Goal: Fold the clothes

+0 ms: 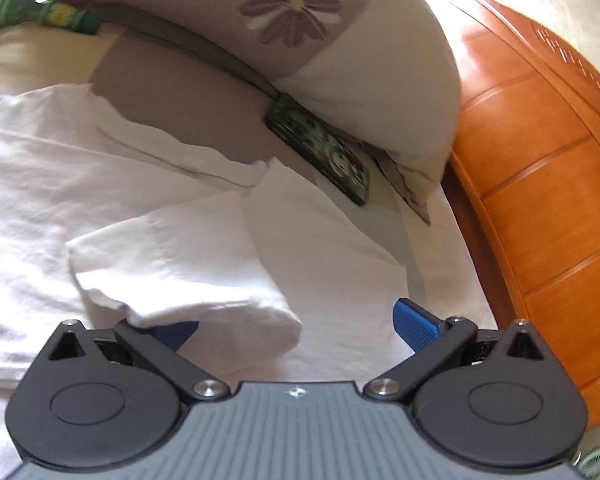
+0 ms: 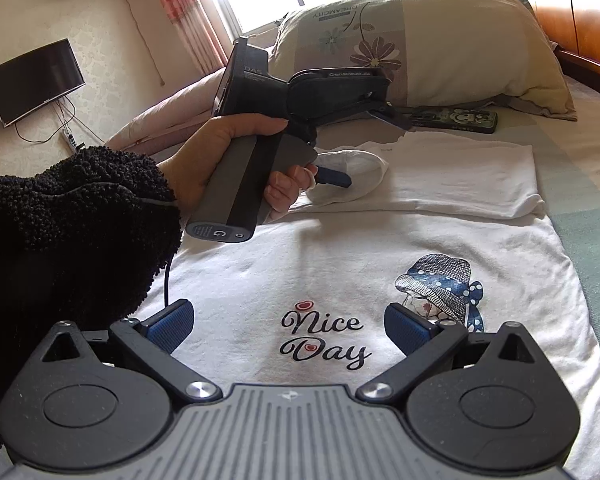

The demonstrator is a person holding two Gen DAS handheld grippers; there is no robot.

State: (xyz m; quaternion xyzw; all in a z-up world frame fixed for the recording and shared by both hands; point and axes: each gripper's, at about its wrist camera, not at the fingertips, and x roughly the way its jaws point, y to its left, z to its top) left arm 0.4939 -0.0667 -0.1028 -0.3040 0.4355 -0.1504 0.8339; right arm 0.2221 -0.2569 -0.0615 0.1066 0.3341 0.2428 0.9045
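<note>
A white T-shirt (image 2: 360, 248) with a "Nice Day" print and a hat-girl picture lies flat on the bed, its top part folded over. In the left wrist view the shirt (image 1: 80, 184) fills the left and middle, with a folded sleeve (image 1: 188, 272) draped over the left blue finger. My left gripper (image 1: 296, 326) is open, the sleeve cloth lying between its fingers; it also shows in the right wrist view (image 2: 364, 148), held in a hand above the shirt's folded top. My right gripper (image 2: 288, 330) is open and empty, low over the print.
A flowered pillow (image 2: 440, 48) lies at the bed's head by an orange wooden headboard (image 1: 540, 168). A dark patterned phone (image 1: 324, 156) rests by the pillow, near the shirt's top edge. A green bottle (image 1: 32, 6) lies far left. A pink quilt (image 2: 168, 120) is heaped at the far side of the bed.
</note>
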